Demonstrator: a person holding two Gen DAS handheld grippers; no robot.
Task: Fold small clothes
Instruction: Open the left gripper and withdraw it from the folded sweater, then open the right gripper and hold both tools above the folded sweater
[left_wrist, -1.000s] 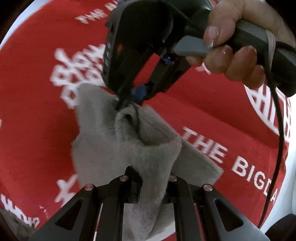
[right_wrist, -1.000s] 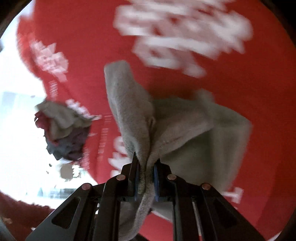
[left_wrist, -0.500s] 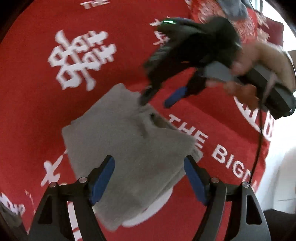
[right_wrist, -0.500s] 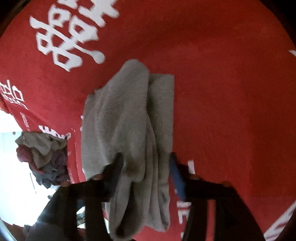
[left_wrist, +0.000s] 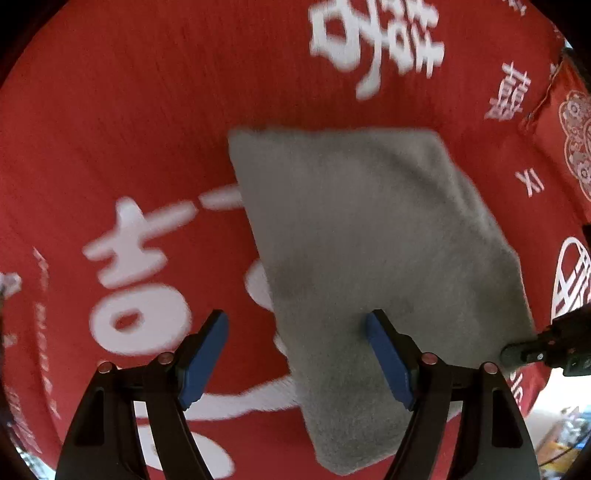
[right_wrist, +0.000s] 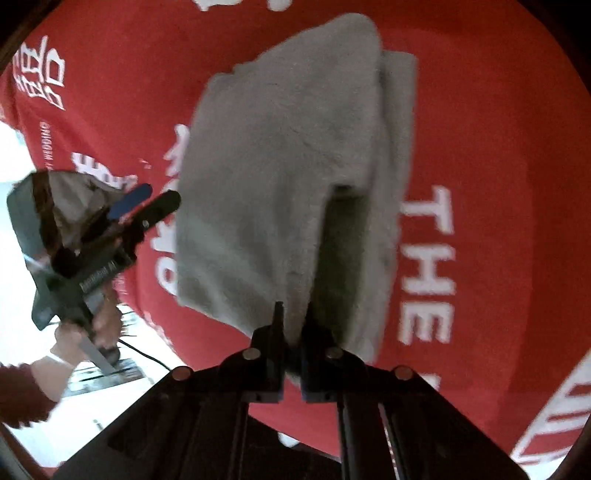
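A red cloth (left_wrist: 147, 122) printed with white characters and the words "THE" covers the bench. Directly on it lies a folded grey garment (left_wrist: 369, 251), spread flat ahead of the left claw (left_wrist: 299, 350), one edge between its fingers.

One grey folded cloth (left_wrist: 369, 258), one red printed cover (left_wrist: 129, 110), two hand-held grippers

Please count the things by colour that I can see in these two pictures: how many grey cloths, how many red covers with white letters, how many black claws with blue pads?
Grey: 1 folded cloth
Red: 1 cover
Black with blue pads: 2, left claw and right claw
Total: 4
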